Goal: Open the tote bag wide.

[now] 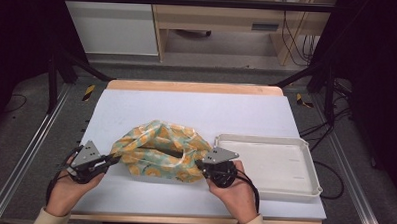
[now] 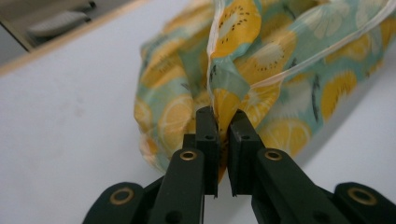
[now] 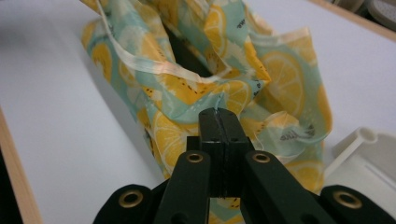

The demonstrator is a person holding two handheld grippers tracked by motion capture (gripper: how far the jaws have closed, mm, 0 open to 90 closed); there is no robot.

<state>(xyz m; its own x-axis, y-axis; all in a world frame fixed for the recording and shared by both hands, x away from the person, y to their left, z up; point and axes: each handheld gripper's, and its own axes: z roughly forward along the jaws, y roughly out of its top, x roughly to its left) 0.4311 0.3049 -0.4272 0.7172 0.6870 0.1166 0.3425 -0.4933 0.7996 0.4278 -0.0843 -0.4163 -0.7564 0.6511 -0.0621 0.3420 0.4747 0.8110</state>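
Both tools pinch rumpled lemon-print cloth (image 1: 160,150), teal and yellow, pale-hemmed.

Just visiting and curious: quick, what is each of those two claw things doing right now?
Left gripper: closed, pinching the fruit-print cloth bag at its edge.
Right gripper: closed, pinching the bag's opposite edge.

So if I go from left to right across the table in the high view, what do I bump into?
Left gripper → fruit-print cloth bag → right gripper → white tray.
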